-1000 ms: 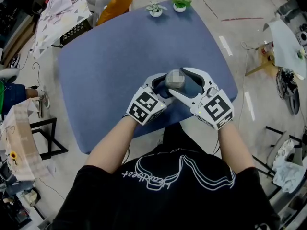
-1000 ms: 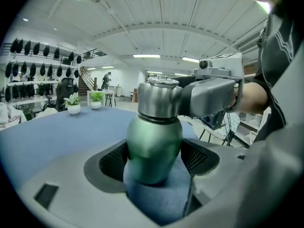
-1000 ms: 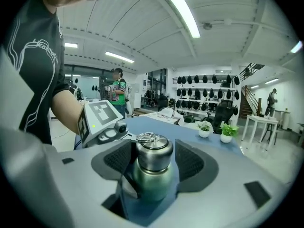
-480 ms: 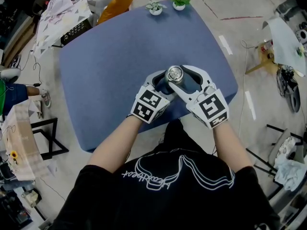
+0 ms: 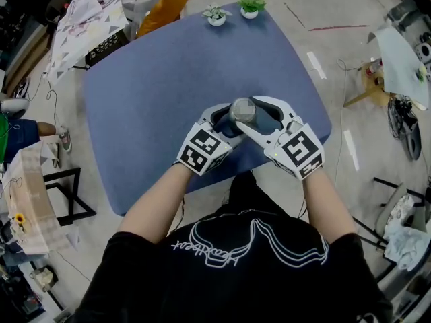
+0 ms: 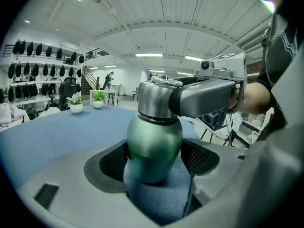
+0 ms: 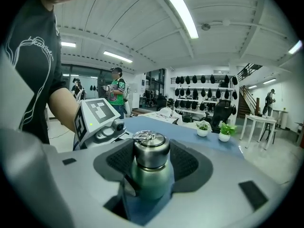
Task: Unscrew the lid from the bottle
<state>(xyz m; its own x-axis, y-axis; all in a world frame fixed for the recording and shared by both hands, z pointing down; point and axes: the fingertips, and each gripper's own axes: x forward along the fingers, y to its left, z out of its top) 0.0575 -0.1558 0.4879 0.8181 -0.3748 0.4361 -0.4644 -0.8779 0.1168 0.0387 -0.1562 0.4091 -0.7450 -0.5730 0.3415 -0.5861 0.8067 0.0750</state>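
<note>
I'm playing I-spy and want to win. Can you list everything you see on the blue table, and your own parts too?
table: one, blue, under everything
bottle: one, green, upright on the table, on the person's side
lid: one, silver, on top of the bottle
potted plants: two, green in white pots, table's far edge
left gripper: one, white, shut on the bottle's body
right gripper: one, white, jaws have just been closing, shut on the lid

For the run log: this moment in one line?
left tool: shut on bottle | right tool: jaws just closed in, gripping lid | lid: on bottle | bottle: upright on table
</note>
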